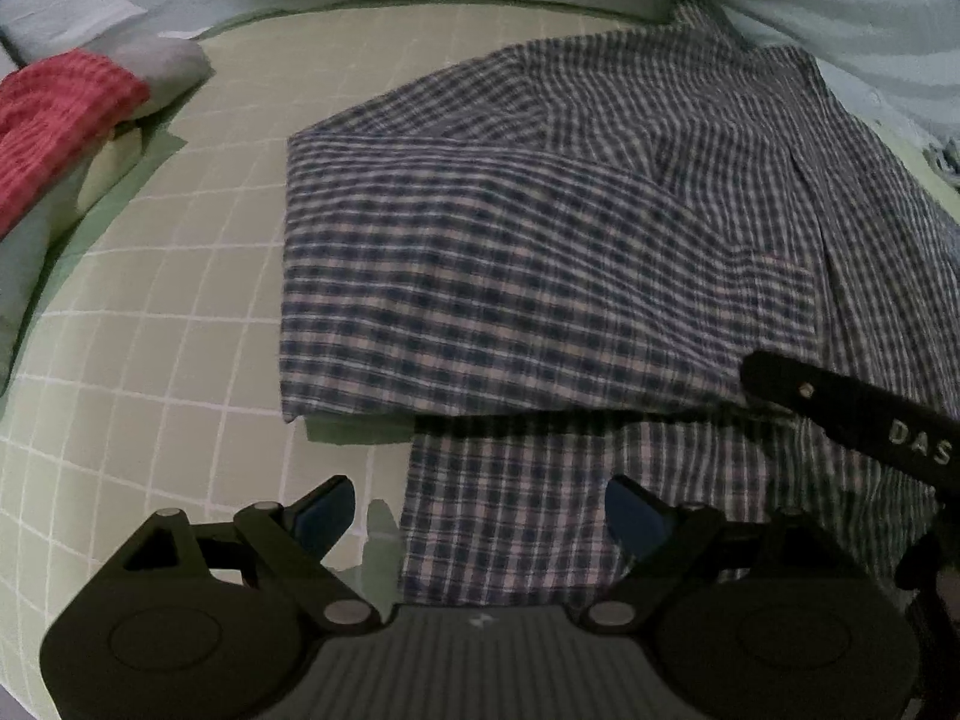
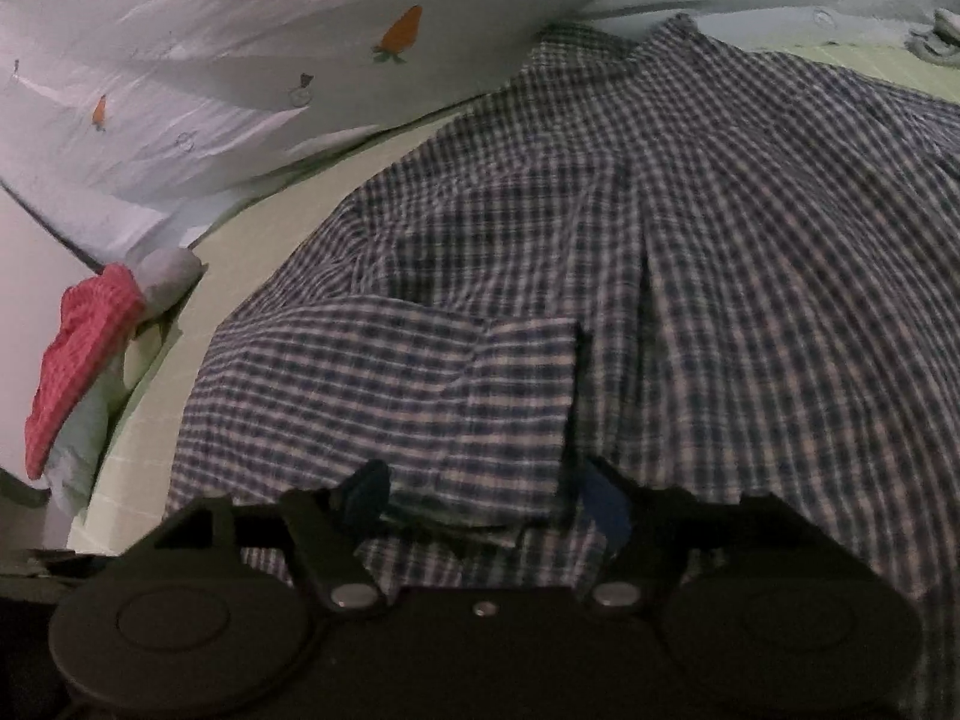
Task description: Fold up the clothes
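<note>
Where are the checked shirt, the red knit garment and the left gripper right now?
checked shirt (image 1: 540, 252): left wrist view, on the folded-over panel.
red knit garment (image 1: 54, 120): left wrist view, on its ribbed top face.
left gripper (image 1: 480, 516): left wrist view, midway between its open fingertips.

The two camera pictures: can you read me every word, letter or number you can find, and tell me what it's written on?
"DAS": pale letters on the black finger of the right gripper, which reaches over the checked shirt. The picture's edge cuts the word off, so there may be more letters.
The white sheet has little carrot pictures but no words.
No other writing or numbers are readable in either view.
</note>
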{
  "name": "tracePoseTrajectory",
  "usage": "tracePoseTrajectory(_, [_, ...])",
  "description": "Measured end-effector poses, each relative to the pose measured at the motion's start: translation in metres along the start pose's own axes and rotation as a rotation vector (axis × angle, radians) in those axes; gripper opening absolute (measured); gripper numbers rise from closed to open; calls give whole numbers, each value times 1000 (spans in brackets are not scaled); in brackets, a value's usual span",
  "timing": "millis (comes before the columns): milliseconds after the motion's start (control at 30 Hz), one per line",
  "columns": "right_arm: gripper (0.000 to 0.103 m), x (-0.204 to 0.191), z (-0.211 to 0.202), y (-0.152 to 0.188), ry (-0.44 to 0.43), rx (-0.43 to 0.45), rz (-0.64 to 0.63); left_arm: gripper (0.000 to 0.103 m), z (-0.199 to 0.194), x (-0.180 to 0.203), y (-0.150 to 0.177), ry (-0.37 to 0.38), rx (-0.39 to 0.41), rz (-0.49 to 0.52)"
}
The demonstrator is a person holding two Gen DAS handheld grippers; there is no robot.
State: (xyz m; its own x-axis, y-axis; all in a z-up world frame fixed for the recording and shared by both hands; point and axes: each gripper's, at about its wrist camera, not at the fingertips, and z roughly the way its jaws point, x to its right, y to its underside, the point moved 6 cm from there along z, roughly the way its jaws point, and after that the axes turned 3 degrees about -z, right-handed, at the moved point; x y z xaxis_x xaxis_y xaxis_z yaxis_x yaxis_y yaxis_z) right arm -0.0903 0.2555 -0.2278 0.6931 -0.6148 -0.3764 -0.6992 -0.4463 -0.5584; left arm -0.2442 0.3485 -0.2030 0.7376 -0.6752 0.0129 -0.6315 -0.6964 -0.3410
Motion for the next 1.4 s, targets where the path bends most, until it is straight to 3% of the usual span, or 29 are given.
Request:
tracePoseTrajectory(33, [50,-1,1,-1,-5,-1,-8,91,-1,2,0,3,2,14])
tracePoseTrajectory(67, [39,-2,2,-1,-10,-2,-16,91,-2,4,0,9,5,29])
tracePoseTrajectory(233, [24,-2,-8,-7,-64,19,-45,91,-12,12,-1,37,41,103])
tracePoseTrajectory(600, [16,12,-68,-24,-47,166,-113,91,-46,31,8,-12,120,104])
tracePoseTrajectory(833, [15,41,-106,-47,-14,250,-114,91,-70,42,33,-15,151,-14])
tracePoseTrajectory(1033, [14,81,-132,-75,18,310,-140,91,-85,61,38,-28,213,-84])
tracePoseTrajectory(1200, [14,126,-155,-105,19,392,-88,91,-85,81,33,-62,232,-98])
tracePoseTrajectory(1300, [13,156,-165,-123,47,442,-82,91,-85,92,29,-73,253,-105])
tracePoseTrajectory(1400, [12,192,-171,-136,128,481,-70,91,-86,100,25,-87,274,-119])
